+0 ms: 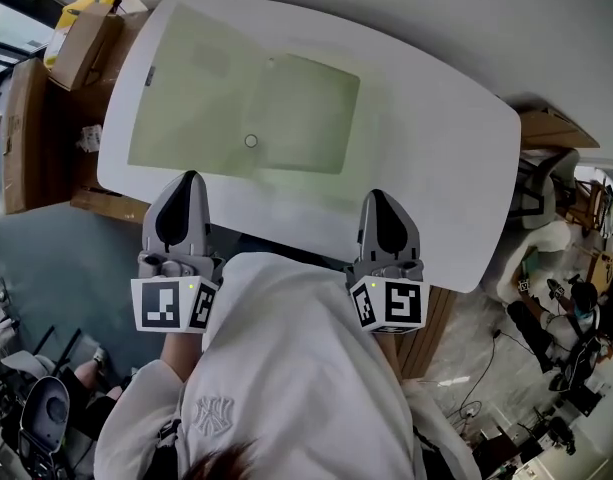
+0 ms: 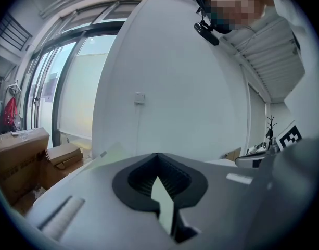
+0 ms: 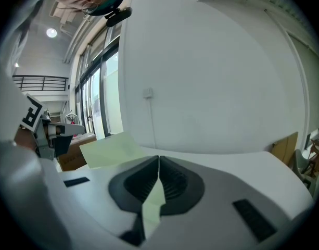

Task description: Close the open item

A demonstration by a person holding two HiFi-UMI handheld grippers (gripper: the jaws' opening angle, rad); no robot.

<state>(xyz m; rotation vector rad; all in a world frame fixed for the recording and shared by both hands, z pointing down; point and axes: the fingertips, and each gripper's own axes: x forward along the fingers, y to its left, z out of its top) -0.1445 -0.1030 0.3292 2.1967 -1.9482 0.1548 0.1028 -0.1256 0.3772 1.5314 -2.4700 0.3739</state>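
Observation:
A pale green folder (image 1: 241, 103) lies open and flat on the white table (image 1: 436, 168), with a small round fastener (image 1: 251, 140) near its middle fold. My left gripper (image 1: 191, 183) hovers at the table's near edge, just short of the folder's front left part, its jaws shut and empty. At the near edge to the right, my right gripper (image 1: 378, 200) is also shut with nothing in it. In the left gripper view the folder (image 2: 115, 152) shows beyond the left gripper (image 2: 158, 158). The right gripper view has the folder (image 3: 110, 150) left of the right gripper (image 3: 158, 160).
Cardboard boxes (image 1: 81, 38) are stacked off the table's left end, and another brown box (image 1: 551, 128) sits off its right end. Chairs and cables (image 1: 556, 298) crowd the floor at the right. A person's white top (image 1: 296, 368) fills the near foreground.

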